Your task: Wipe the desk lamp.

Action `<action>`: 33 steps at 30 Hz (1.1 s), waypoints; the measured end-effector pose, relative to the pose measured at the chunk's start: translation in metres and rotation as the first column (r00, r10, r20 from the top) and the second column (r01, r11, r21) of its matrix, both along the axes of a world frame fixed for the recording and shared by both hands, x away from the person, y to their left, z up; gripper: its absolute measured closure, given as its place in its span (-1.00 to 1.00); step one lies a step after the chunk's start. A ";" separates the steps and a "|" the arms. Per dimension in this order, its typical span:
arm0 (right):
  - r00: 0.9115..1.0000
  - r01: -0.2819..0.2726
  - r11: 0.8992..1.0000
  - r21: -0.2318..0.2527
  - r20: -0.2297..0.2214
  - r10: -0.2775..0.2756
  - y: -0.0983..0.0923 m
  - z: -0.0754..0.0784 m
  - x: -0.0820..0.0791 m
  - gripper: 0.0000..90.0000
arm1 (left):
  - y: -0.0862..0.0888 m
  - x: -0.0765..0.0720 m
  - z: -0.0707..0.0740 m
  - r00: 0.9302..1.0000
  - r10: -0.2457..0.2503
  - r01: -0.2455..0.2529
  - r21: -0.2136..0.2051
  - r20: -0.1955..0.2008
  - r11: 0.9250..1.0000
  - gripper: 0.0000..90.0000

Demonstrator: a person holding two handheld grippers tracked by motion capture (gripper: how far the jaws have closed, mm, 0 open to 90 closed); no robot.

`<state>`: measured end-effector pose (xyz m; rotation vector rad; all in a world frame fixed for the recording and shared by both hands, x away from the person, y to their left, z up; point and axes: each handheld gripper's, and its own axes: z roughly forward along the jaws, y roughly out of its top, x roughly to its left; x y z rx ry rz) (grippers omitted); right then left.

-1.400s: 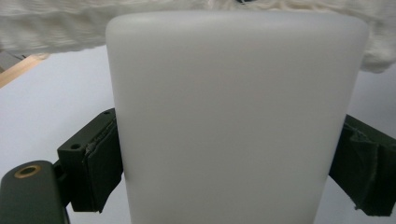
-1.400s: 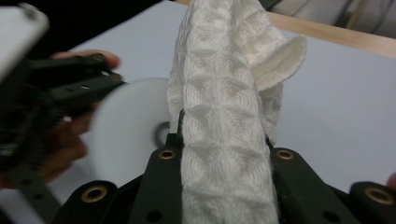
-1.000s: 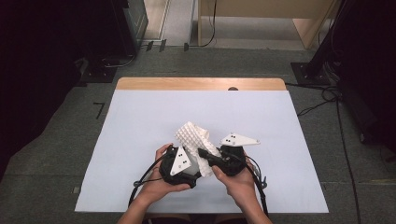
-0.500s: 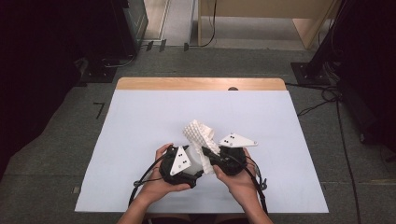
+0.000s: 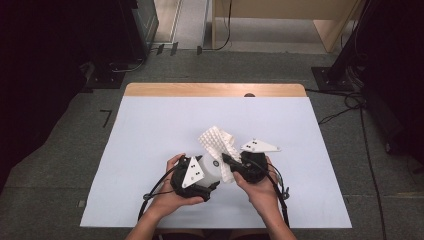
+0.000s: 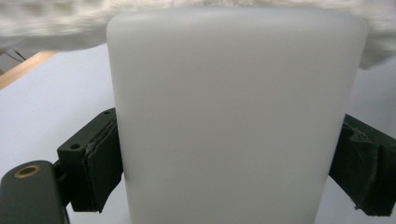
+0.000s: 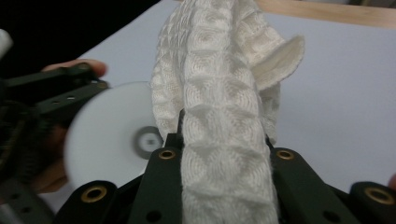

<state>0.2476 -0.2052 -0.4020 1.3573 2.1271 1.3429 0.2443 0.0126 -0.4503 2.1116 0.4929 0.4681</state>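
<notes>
Cloth point(image 5: 218, 141) in right gripper point(image 5: 231, 162) has drooped lower against cup point(image 5: 210, 167)

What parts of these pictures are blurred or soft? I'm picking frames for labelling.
Left gripper view: the white cup is soft, the cloth above it smeared. Right gripper view: the cloth's weave is crisp, the cup's base and left gripper blurred. High view: evenly lit table, dark surroundings.

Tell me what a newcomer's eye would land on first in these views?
The white waffle-knit cloth bunched near the table's front middle, pinched in the right gripper. Right beside it, the left gripper clamps a frosted white cup on both sides, with the cloth lying against the cup's far end. Both hands sit close together at the near edge.
</notes>
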 end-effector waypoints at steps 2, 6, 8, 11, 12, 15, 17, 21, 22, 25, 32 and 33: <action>0.999 0.043 0.999 0.001 0.017 -0.043 -0.007 0.000 0.000 0.67 | 0.004 0.003 0.000 0.999 0.026 -0.028 -0.076 -0.026 0.997 -0.81; 0.995 0.089 0.996 -0.015 0.051 -0.088 -0.014 0.002 -0.001 0.67 | 0.012 0.009 -0.001 0.997 0.076 -0.080 -0.187 -0.027 0.979 -0.81; 0.994 0.099 0.995 -0.023 0.055 -0.098 -0.017 0.001 -0.001 0.66 | 0.019 0.014 -0.008 0.991 0.127 -0.133 -0.226 -0.039 0.965 -0.81; 0.994 0.101 0.992 -0.075 0.057 -0.097 -0.014 -0.008 0.000 0.66 | 0.023 0.015 -0.016 0.989 0.143 -0.148 -0.210 -0.036 0.967 -0.81; 0.994 0.101 0.990 -0.096 0.048 -0.096 -0.013 -0.013 0.000 0.66 | 0.024 0.015 -0.018 0.989 0.140 -0.145 -0.198 -0.040 0.969 -0.81; 0.996 0.088 0.986 -0.139 0.016 -0.087 -0.011 -0.030 0.001 0.66 | 0.027 0.014 -0.021 0.989 0.133 -0.141 -0.188 -0.057 0.972 -0.82; 0.997 0.077 0.982 -0.172 -0.018 -0.082 -0.010 -0.046 0.001 0.66 | 0.030 0.013 -0.021 0.990 0.125 -0.135 -0.182 -0.064 0.974 -0.83; 0.997 0.039 0.980 -0.193 -0.062 -0.051 -0.008 -0.065 0.000 0.64 | 0.033 0.010 -0.017 0.990 0.122 -0.132 -0.168 -0.069 0.977 -0.83; 0.996 0.031 0.981 -0.189 -0.075 -0.046 -0.007 -0.067 -0.001 0.64 | 0.035 0.009 -0.017 0.990 0.117 -0.129 -0.173 -0.073 0.977 -0.83; 0.996 -0.005 0.984 -0.178 -0.089 -0.011 -0.005 -0.070 -0.004 0.63 | 0.041 0.008 -0.013 0.991 0.109 -0.121 -0.189 -0.075 0.974 -0.84; 0.991 -0.085 0.983 -0.164 -0.116 0.067 0.009 -0.077 -0.015 0.64 | 0.046 0.008 -0.013 0.993 0.094 -0.106 -0.205 -0.067 0.973 -0.82; 0.989 -0.109 0.982 -0.152 -0.116 0.092 0.012 -0.077 -0.016 0.64 | 0.044 0.008 -0.013 0.993 0.100 -0.111 -0.204 -0.062 0.973 -0.82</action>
